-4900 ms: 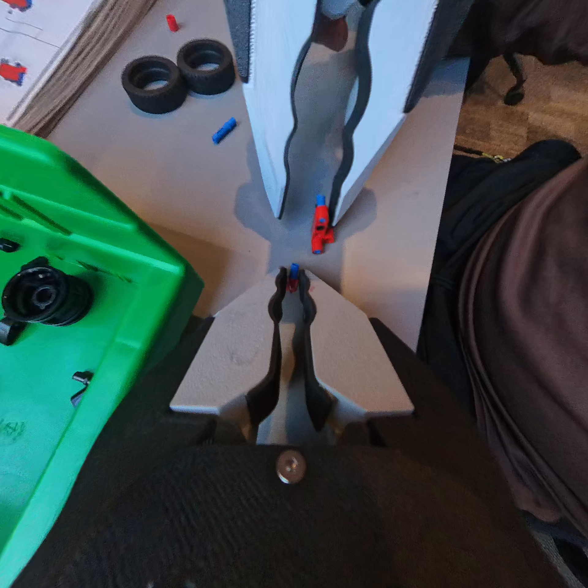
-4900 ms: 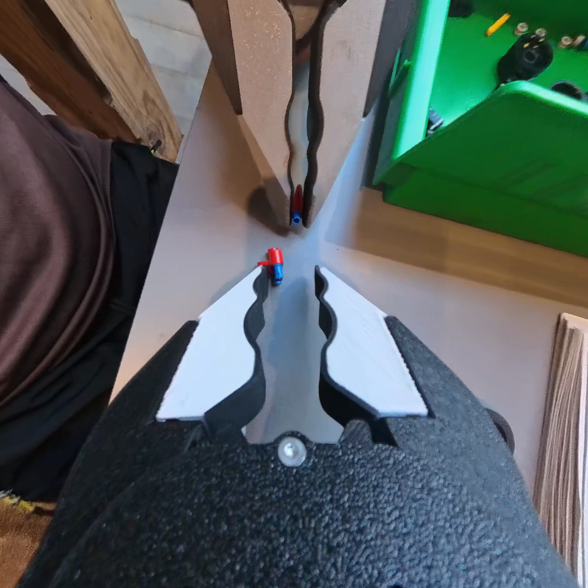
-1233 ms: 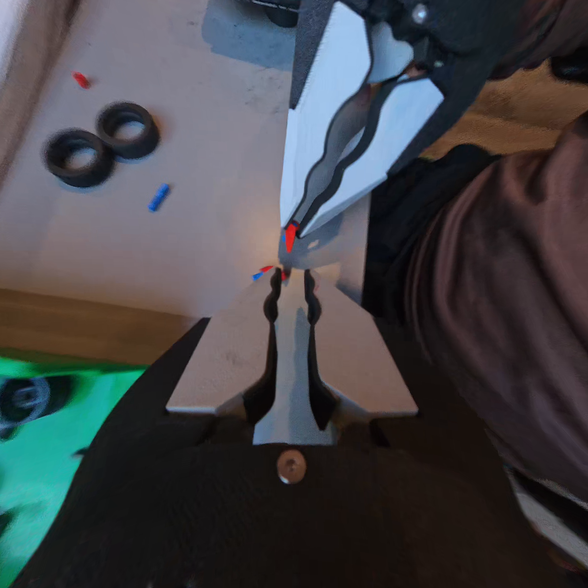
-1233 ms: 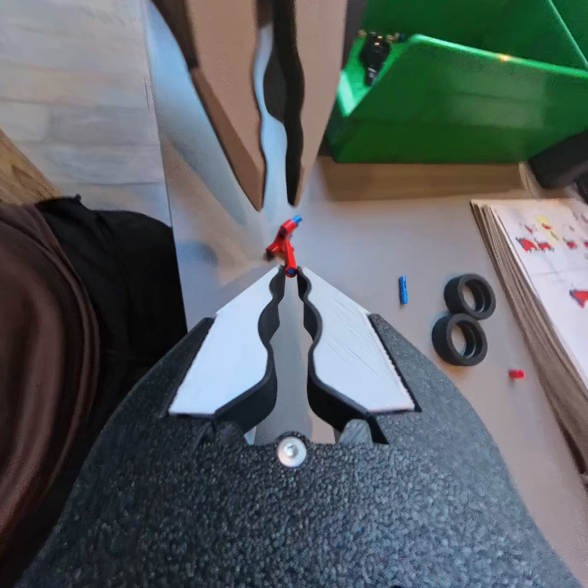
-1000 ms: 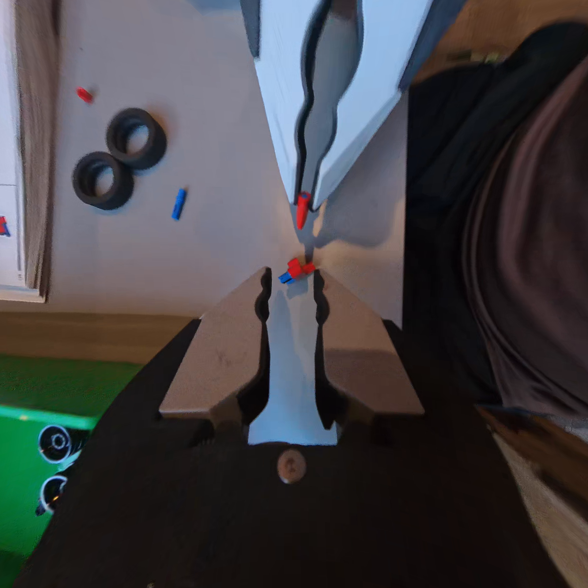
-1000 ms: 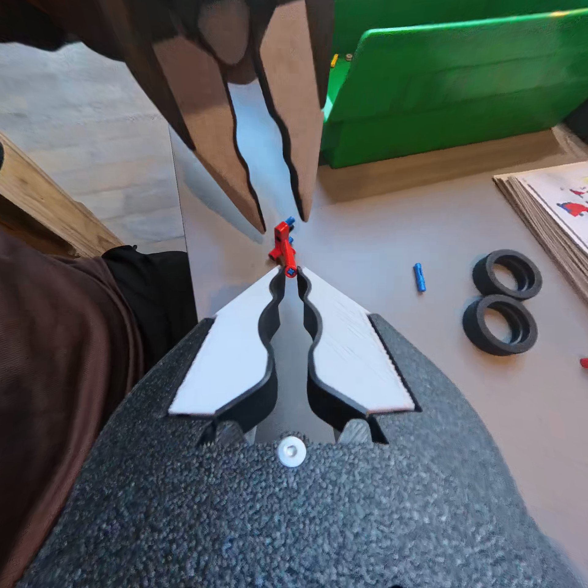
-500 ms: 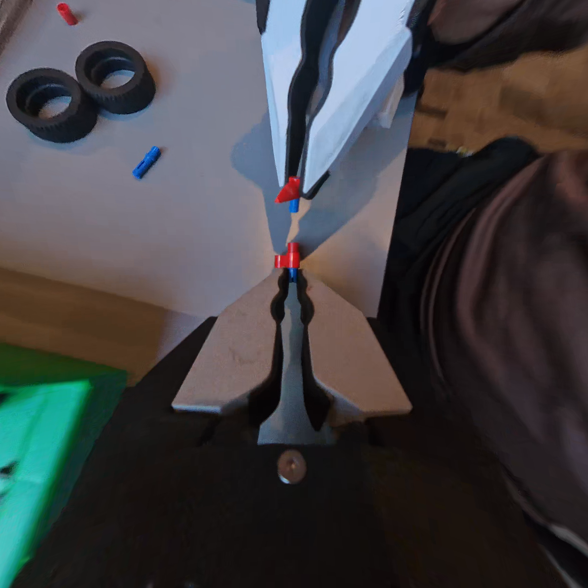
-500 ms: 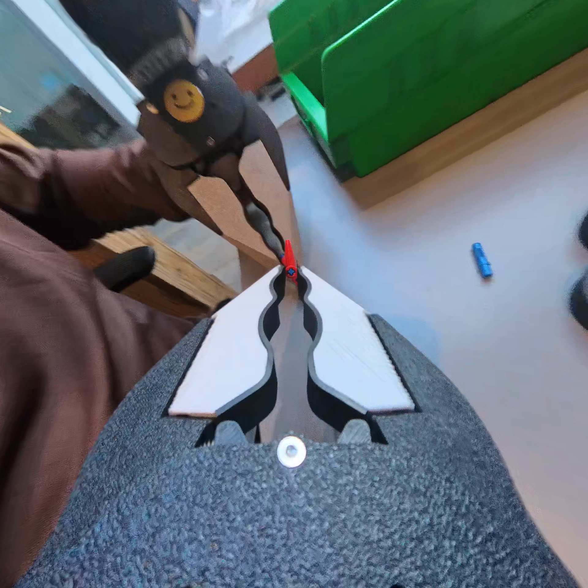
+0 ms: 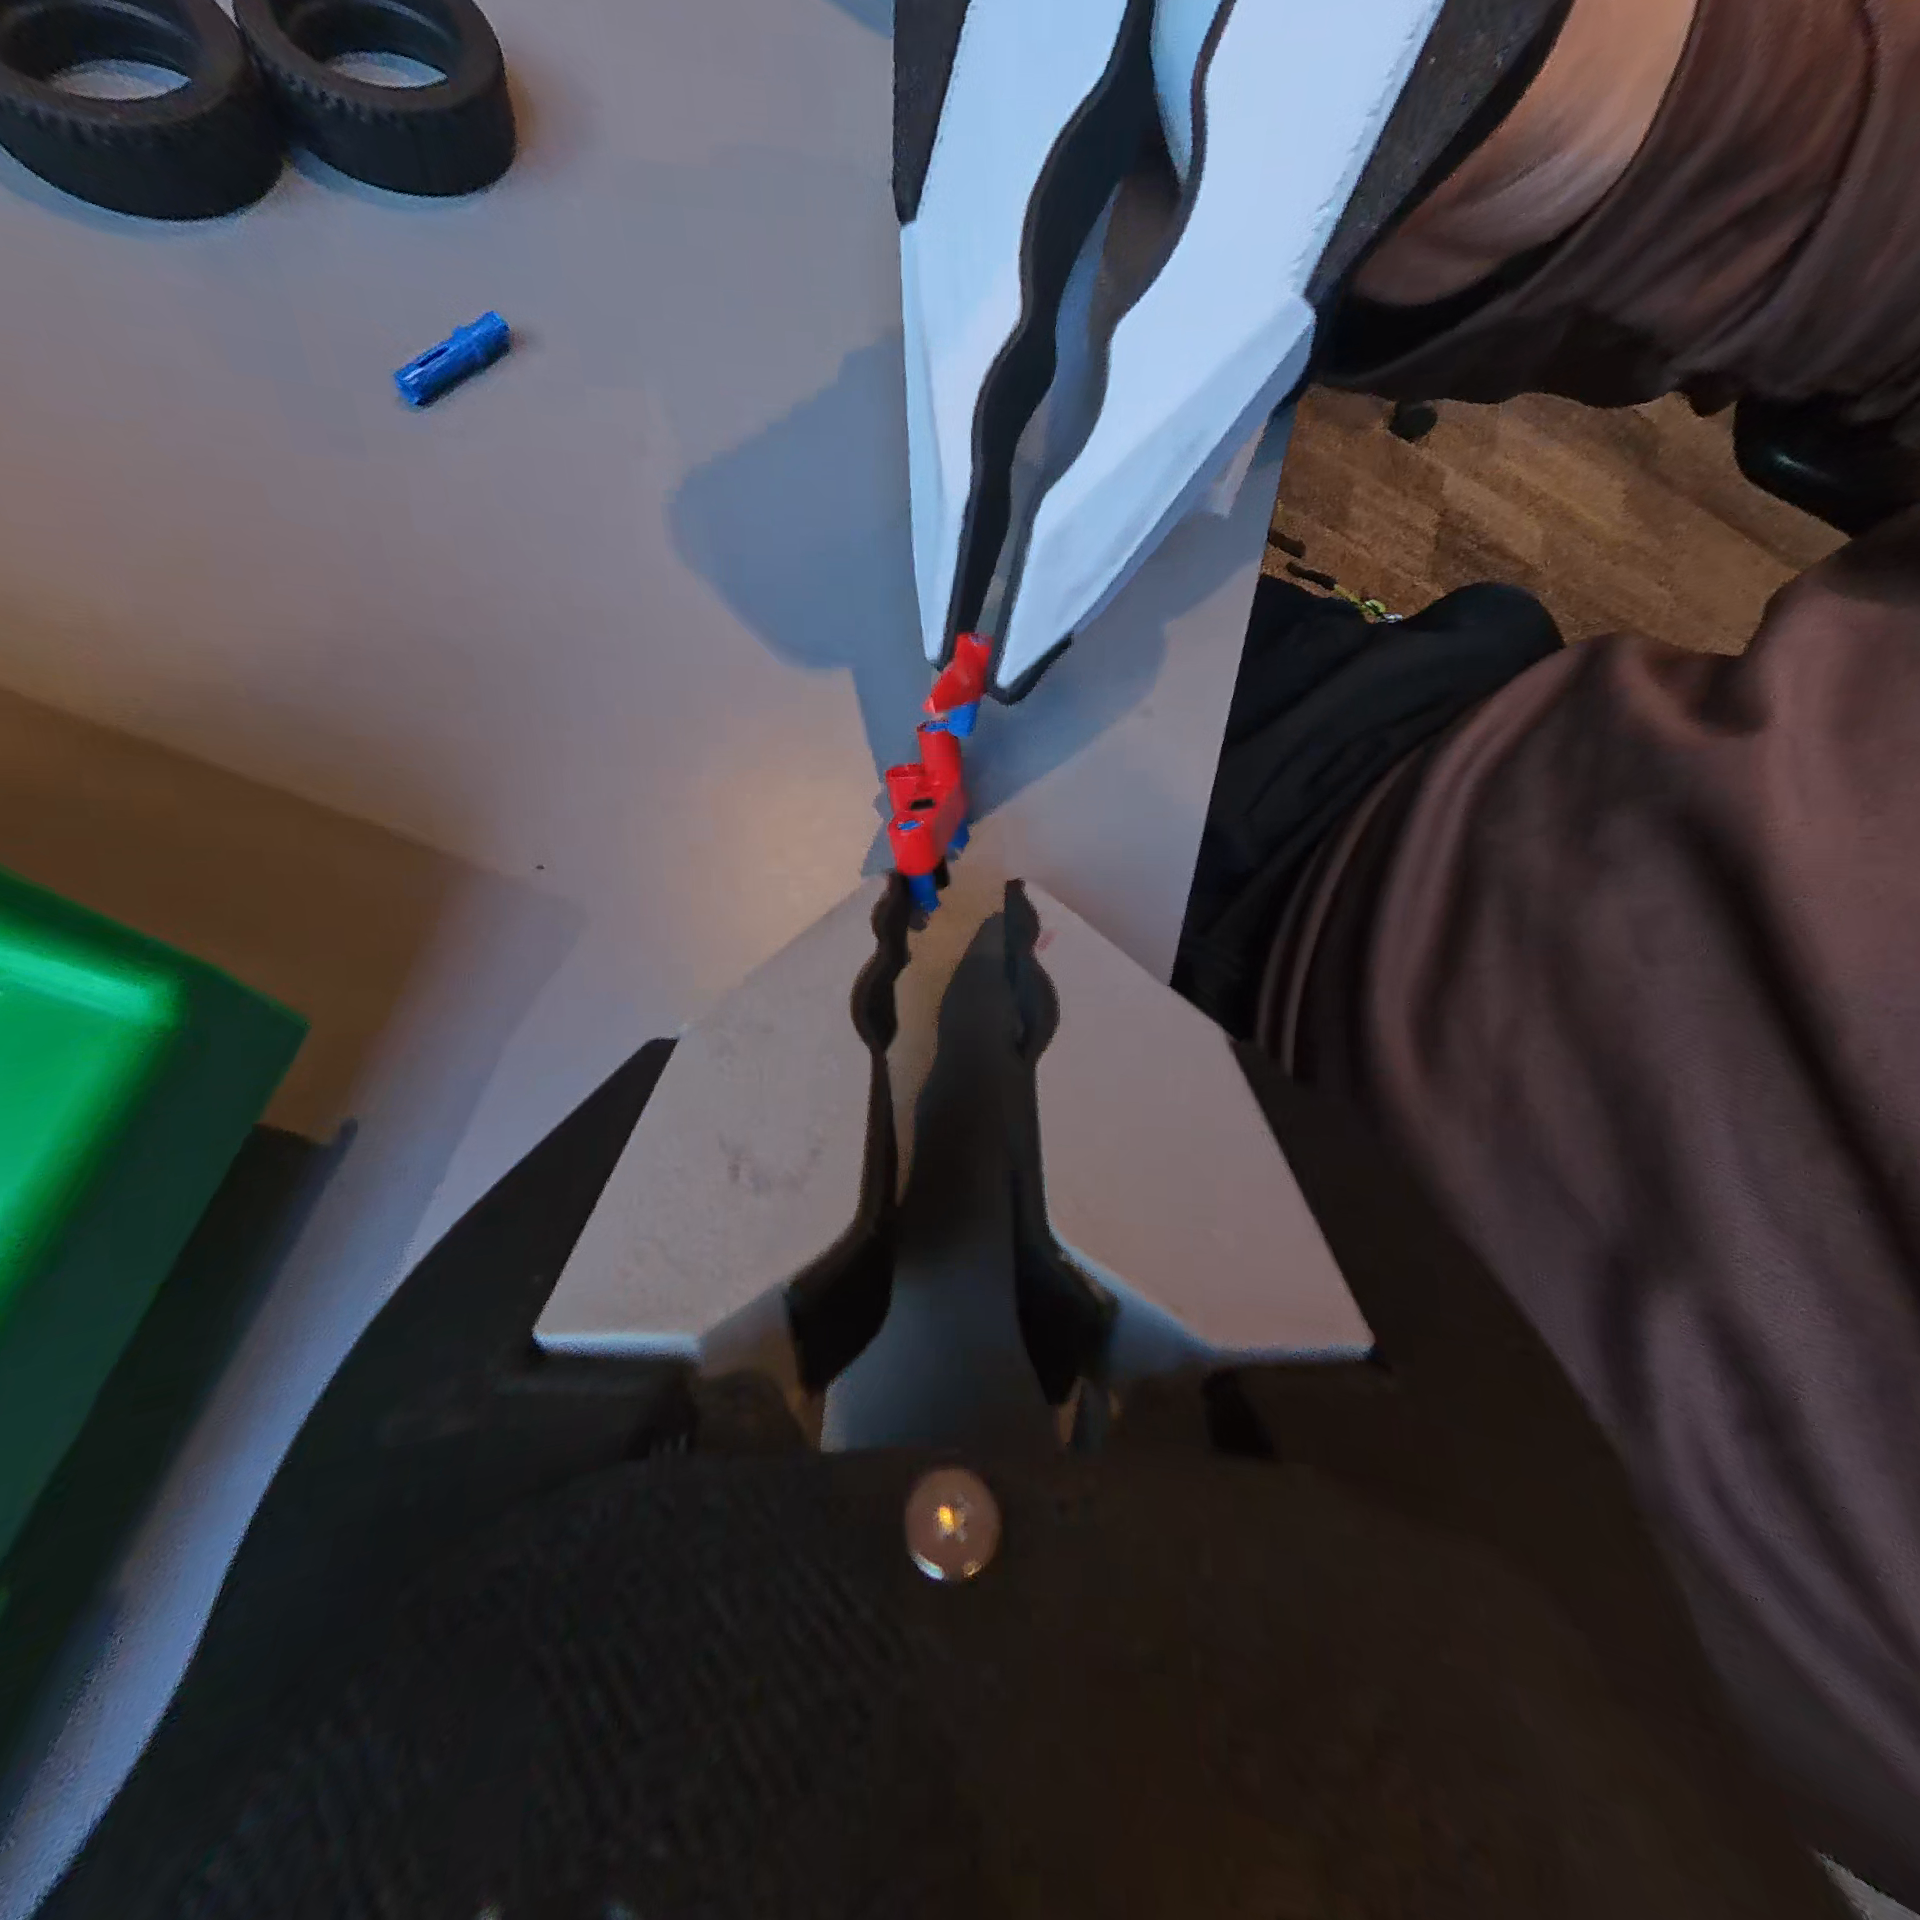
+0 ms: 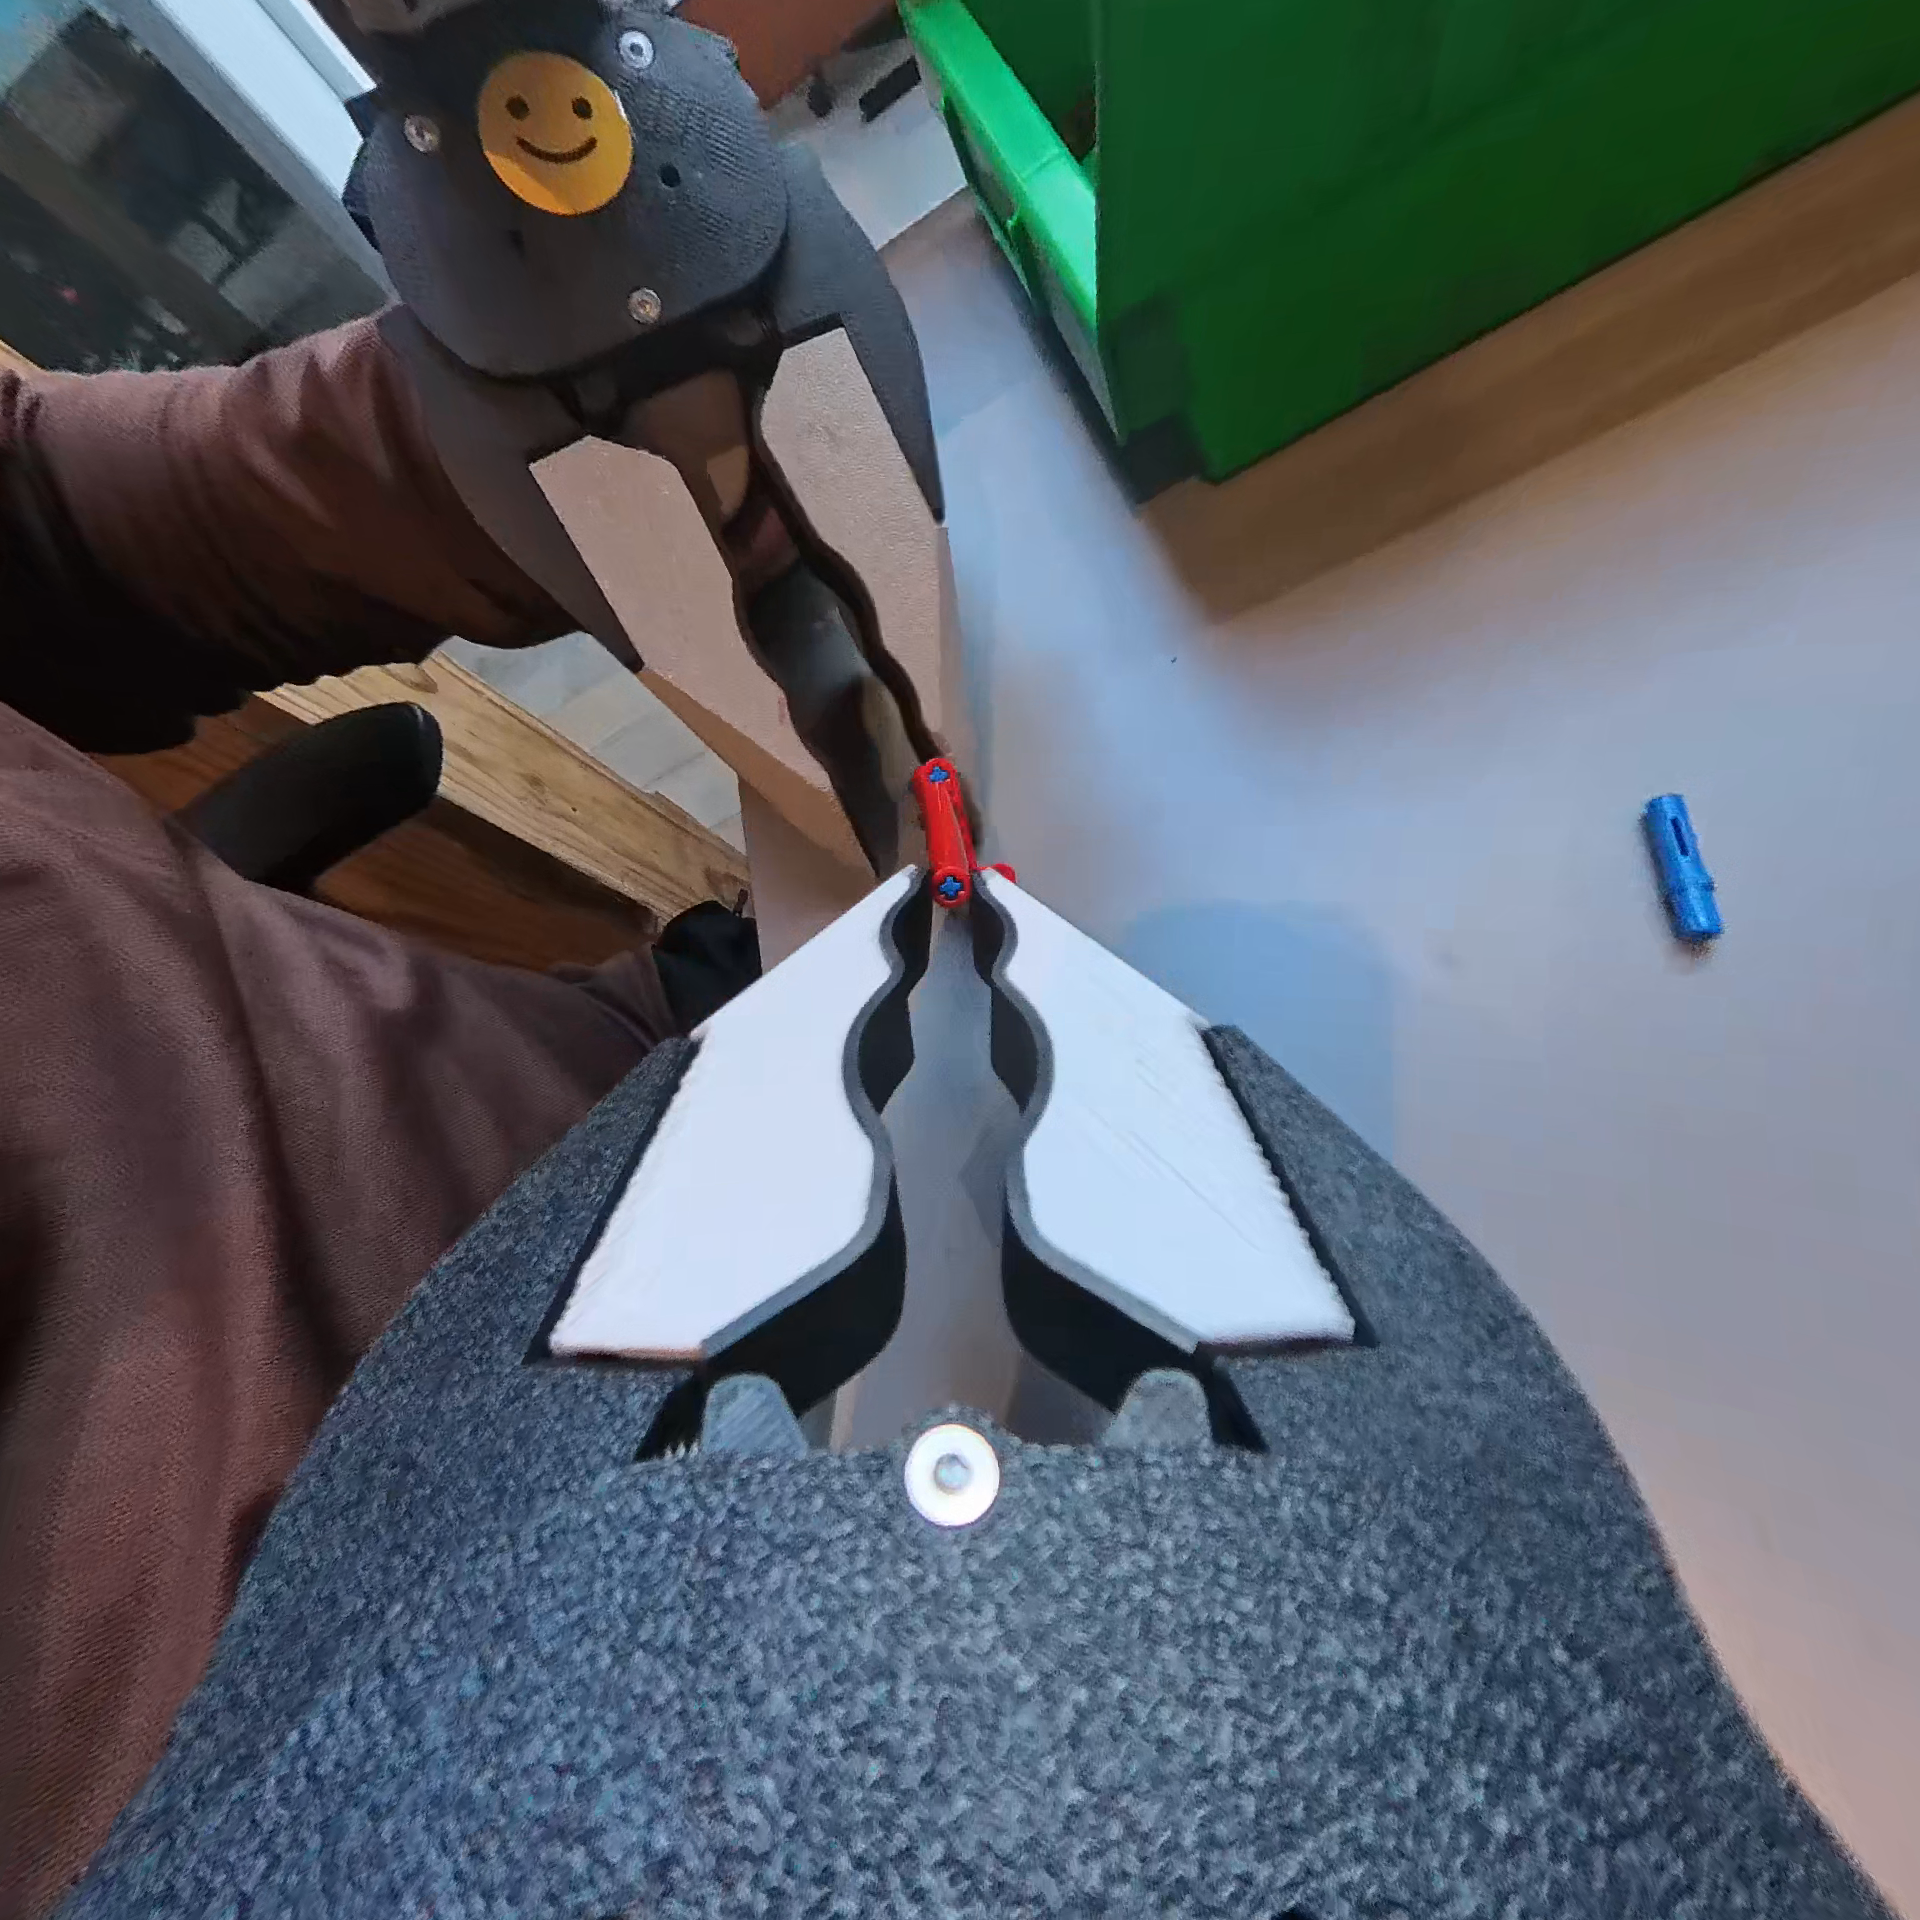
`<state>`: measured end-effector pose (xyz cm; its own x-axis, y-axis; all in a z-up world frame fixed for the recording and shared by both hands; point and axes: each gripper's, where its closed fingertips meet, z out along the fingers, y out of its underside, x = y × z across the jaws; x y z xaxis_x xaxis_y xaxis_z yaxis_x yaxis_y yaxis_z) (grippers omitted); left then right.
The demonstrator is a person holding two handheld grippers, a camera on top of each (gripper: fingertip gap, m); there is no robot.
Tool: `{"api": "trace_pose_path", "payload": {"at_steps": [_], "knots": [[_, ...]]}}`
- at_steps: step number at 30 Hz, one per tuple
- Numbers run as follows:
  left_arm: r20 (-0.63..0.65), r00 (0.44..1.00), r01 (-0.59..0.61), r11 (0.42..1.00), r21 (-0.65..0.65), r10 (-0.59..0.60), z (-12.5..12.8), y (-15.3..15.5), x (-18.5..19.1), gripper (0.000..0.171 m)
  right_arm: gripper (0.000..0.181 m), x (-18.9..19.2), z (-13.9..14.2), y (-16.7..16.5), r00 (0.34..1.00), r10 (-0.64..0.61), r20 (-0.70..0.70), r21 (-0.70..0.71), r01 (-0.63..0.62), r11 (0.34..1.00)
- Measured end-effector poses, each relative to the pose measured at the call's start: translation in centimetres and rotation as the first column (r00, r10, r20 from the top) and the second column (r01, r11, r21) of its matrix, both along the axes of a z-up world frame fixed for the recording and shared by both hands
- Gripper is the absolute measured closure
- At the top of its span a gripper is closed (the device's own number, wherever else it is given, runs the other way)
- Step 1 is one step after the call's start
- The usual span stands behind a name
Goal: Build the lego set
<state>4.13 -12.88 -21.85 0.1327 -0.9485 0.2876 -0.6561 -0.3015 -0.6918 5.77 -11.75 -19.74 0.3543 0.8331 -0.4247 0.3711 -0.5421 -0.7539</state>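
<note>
Just above the grey worktop (image 9: 312, 582), near its edge by the person's lap, two small red plastic lego connectors with blue pins meet end to end. The right gripper (image 10: 951, 883) has its fingers clenched on the nearer red connector (image 10: 948, 885). The left gripper (image 9: 951, 894) looks slack: its fingers stand a little apart, the other red connector (image 9: 920, 831) touching only one tip. These parts are light, rigid and slick, so they could twist or pop free; pinching the flat red bodies, not the blue pins, seems safest. A loose blue pin (image 9: 452, 356) and two black rubber tyres (image 9: 249, 94) lie well apart toward the worktop's far side.
</note>
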Motion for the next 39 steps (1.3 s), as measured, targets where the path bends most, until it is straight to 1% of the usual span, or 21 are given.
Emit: {"api": "trace_pose_path", "payload": {"at_steps": [3, 4, 6, 8, 13, 14, 19, 23, 25, 28, 30, 32, 35, 37, 39], "knots": [[0.016, 1.0, -0.02, 1.0, -0.022, 0.02, 0.2, 0.4, 0.4, 0.147, 0.176, -0.1, -0.5, 0.0, 1.0, 0.005, 0.018, -0.03, -0.005, 1.0], [0.025, 1.0, -0.018, 0.999, -0.029, 0.019, 0.3, 0.5, 0.6, 0.148, 0.176, -0.1, -0.6, 0.0, 1.0, 0.006, 0.021, -0.036, -0.006, 0.999], [0.043, 0.999, 0.002, 1.0, -0.03, -0.001, 0.5, 0.5, 1.0, 0.158, 0.176, -0.1, -0.6, 0.0, 1.0, 0.009, 0.025, -0.035, -0.008, 0.999], [0.042, 0.999, 0.002, 1.0, -0.01, -0.001, 0.5, 0.8, 1.1, 0.165, 0.176, -0.1, -0.3, -0.1, 1.0, 0.02, 0.009, -0.016, -0.02, 1.0], [0.04, 0.999, -0.006, 1.0, -0.007, 0.006, 0.5, 0.8, 0.9, 0.165, 0.176, 0.2, 1.8, 1.0, 0.994, 0.002, -0.114, 0.014, 0.0, 1.0], [0.041, 0.999, 0.001, 1.0, 0.001, -0.001, 0.5, 0.7, 1.0, 0.165, 0.176, 0.1, 1.9, 1.2, 0.994, 0.008, -0.108, 0.025, -0.005, 1.0], [0.041, 0.998, 0.038, 0.997, 0.06, -0.04, 0.5, 0.7, 1.5, 0.165, 0.176, -0.8, 0.5, 1.1, 0.998, 0.065, 0.008, 0.068, -0.065, 0.996], [0.033, 0.998, 0.054, 0.996, 0.073, -0.057, 0.4, 0.5, 1.6, 0.164, 0.176, -0.3, -0.6, 0.9, 0.994, 0.061, 0.09, 0.09, -0.069, 0.994], [-0.001, 0.999, 0.046, 0.996, 0.077, -0.046, -0.1, 0.6, 1.3, 0.16, 0.176, -0.2, -0.5, 0.6, 0.995, 0.06, 0.08, 0.087, -0.067, 0.994], [-0.009, 1.0, 0.024, 0.996, 0.084, -0.024, -0.2, 0.5, 1.0, 0.159, 0.176, 0.0, -0.6, 0.4, 0.995, 0.062, 0.08, 0.067, -0.067, 0.995], [-0.004, 1.0, -0.015, 0.998, 0.058, 0.016, -0.2, 0.5, 0.8, 0.159, 0.176, 0.0, -0.6, 0.2, 0.995, 0.065, 0.079, 0.063, -0.07, 0.996], [0.006, 1.0, -0.031, 0.999, 0.013, 0.031, -0.1, 0.3, 0.9, 0.16, 0.176, 0.0, -0.5, -0.1, 0.996, 0.074, 0.059, 0.043, -0.077, 0.996], [0.019, 1.0, -0.021, 0.999, -0.034, 0.022, 0.0, -0.1, 1.1, 0.161, 0.176, -0.1, 0.1, -0.5, 0.996, 0.084, -0.015, -0.04, -0.085, 0.996], [0.078, 0.997, -0.002, 0.999, -0.041, 0.005, 1.0, -0.3, 1.6, 0.167, 0.176, 0.0, 0.4, -0.8, 0.994, 0.094, -0.053, -0.074, -0.098, 0.992], [0.099, 0.995, 0.006, 0.998, -0.06, 0.0, 1.5, -0.1, 1.8, 0.167, 0.176, 0.4, -0.2, -0.9, 0.995, 0.102, -0.001, -0.056, -0.102, 0.993]]}}
